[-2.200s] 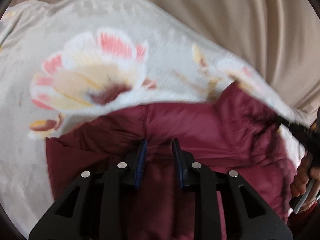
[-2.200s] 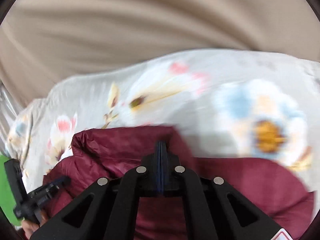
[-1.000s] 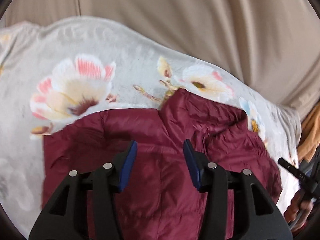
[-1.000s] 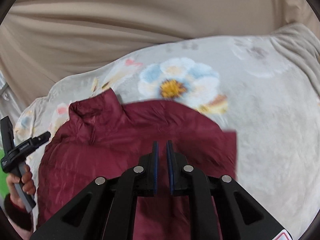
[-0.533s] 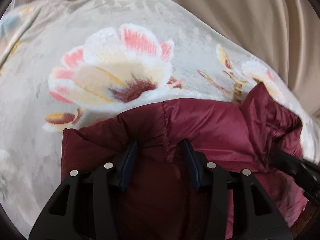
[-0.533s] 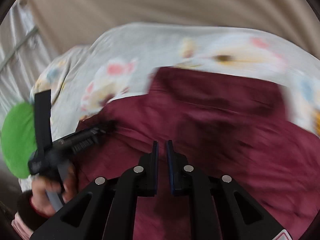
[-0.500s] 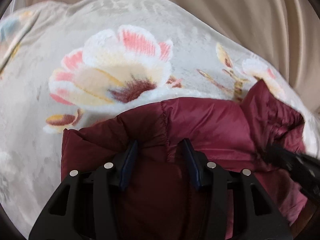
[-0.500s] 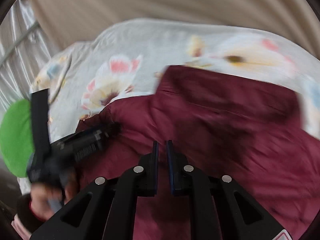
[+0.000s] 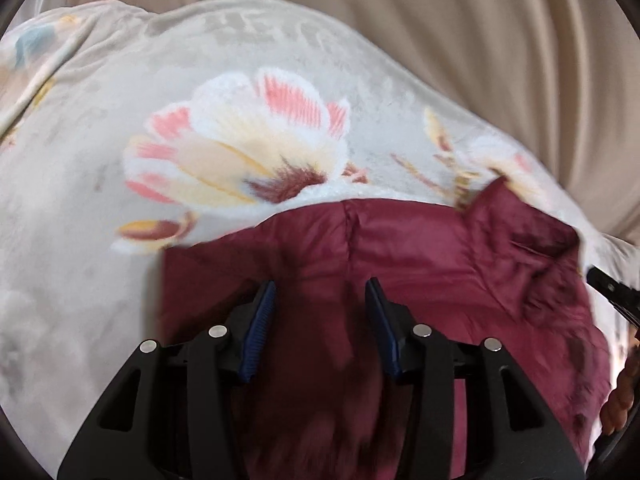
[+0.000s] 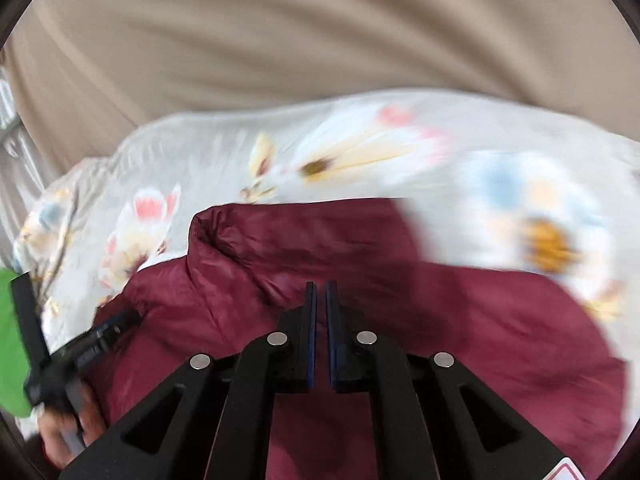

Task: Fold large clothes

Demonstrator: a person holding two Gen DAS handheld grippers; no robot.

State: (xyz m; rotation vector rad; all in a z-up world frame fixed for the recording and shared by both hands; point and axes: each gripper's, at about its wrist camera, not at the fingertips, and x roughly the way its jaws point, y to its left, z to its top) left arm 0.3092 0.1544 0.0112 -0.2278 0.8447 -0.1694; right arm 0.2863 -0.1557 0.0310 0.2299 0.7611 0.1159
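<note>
A maroon puffer jacket [image 9: 420,264] lies spread on a floral blanket [image 9: 180,120]; its stand-up collar [image 9: 532,236] points away at the right. My left gripper [image 9: 320,300] is open, jaws wide, low over the jacket's left part, holding nothing. In the right wrist view the jacket [image 10: 460,320] fills the foreground, its collar [image 10: 224,228] at the left. My right gripper [image 10: 320,300] has its jaws almost together with a thin gap and nothing between them, just above the jacket. The left gripper [image 10: 100,340] shows at the far left, held by a hand.
A beige curtain [image 9: 440,20] hangs behind the bed. The pale blanket with large flowers [image 10: 540,208] extends beyond the jacket on all sides. A green object [image 10: 10,340] sits at the left edge of the right wrist view.
My right gripper has swung back to the right; the view is blurred by motion. My left gripper has pulled back slightly over the jacket, still open. The jacket lies as before.
</note>
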